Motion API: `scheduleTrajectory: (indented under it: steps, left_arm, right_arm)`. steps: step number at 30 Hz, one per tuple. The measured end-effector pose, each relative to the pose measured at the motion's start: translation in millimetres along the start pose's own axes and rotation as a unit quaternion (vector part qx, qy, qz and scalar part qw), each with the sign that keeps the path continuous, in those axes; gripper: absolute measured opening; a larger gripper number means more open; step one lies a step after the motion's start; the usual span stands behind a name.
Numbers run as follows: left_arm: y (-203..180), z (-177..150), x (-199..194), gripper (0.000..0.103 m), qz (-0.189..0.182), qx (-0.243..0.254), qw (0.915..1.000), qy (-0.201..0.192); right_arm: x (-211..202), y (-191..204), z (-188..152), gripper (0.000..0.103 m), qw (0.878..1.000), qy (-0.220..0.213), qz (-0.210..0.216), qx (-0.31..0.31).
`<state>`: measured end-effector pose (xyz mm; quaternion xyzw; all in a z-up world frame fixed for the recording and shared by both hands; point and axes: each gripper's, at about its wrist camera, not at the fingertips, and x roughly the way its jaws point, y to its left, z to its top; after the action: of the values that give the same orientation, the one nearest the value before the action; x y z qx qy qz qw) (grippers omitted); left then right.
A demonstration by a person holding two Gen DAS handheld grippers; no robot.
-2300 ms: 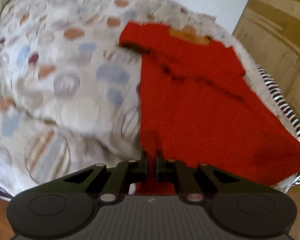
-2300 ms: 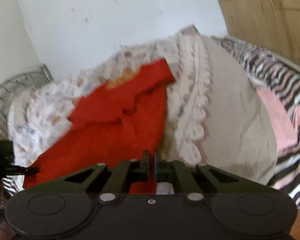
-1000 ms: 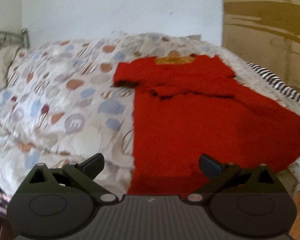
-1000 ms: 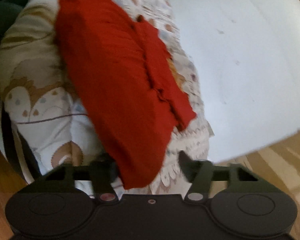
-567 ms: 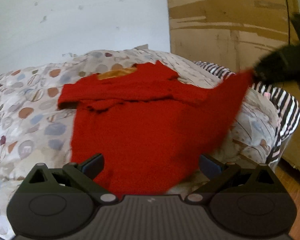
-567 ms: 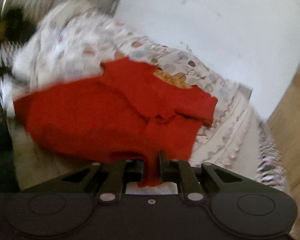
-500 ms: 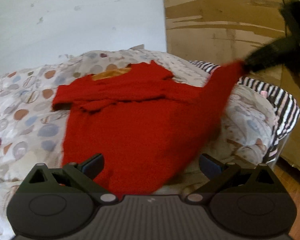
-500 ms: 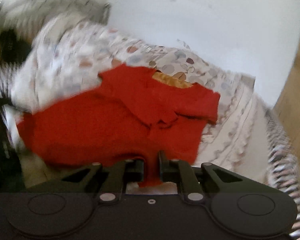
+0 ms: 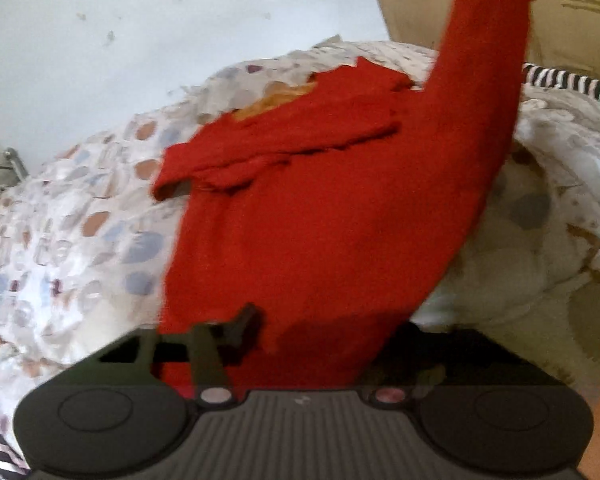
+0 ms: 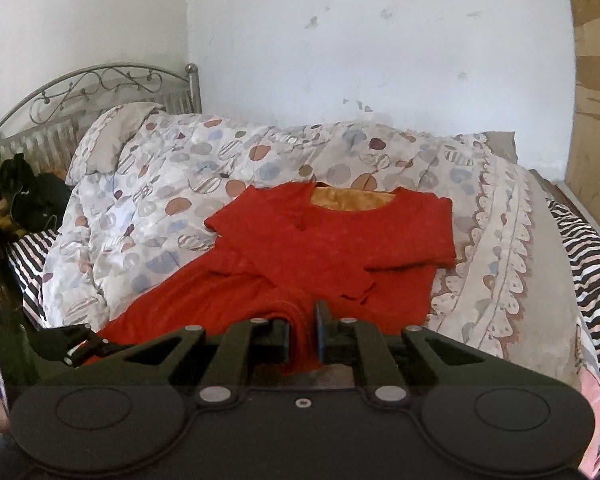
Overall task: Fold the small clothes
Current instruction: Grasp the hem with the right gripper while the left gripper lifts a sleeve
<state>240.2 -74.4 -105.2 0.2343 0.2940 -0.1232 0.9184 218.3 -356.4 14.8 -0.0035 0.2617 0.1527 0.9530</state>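
A red knit garment (image 10: 340, 256) with an orange lining at the neck lies on a spotted duvet (image 10: 172, 200), its sleeves folded across the chest. My right gripper (image 10: 302, 336) is shut on the garment's lower right hem corner and holds it lifted; in the left wrist view that corner rises to the upper right (image 9: 492, 40). My left gripper (image 9: 312, 320) is at the lower left hem (image 9: 260, 340). Its left finger (image 9: 244, 322) shows against the cloth; the red fabric hides the right finger.
A metal headboard (image 10: 80, 92) and pillow (image 10: 112, 140) are at the left, dark items (image 10: 28, 196) beside them. A striped sheet (image 10: 580, 248) lies at the bed's right edge. White wall behind, wooden panel (image 10: 596, 80) at the right.
My right gripper closed on the right hem corner and raised it up over the garment. My left gripper moved in to the left hem and its fingers came closer together.
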Motion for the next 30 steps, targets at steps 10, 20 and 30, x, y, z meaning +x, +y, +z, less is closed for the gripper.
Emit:
scheduleTrajectory:
  steps: [10,20,30]
  left_arm:
    - [36.1,-11.0,-22.3,0.007,0.043,-0.019,0.998,-0.043]
    - [56.5,1.3,-67.2,0.004,0.03,-0.033,0.9862,-0.159]
    - [77.3,4.0,-149.0,0.004,-0.007,-0.041,0.9791,-0.199]
  right_arm:
    - [-14.3,-0.2,-37.9,0.012,0.998,-0.015,-0.053,-0.006]
    - [-35.3,11.9,-76.7,0.009,0.992,-0.047,-0.121,-0.006]
    - [-109.2,39.0,-65.3,0.008,0.987,-0.103,-0.117,-0.039]
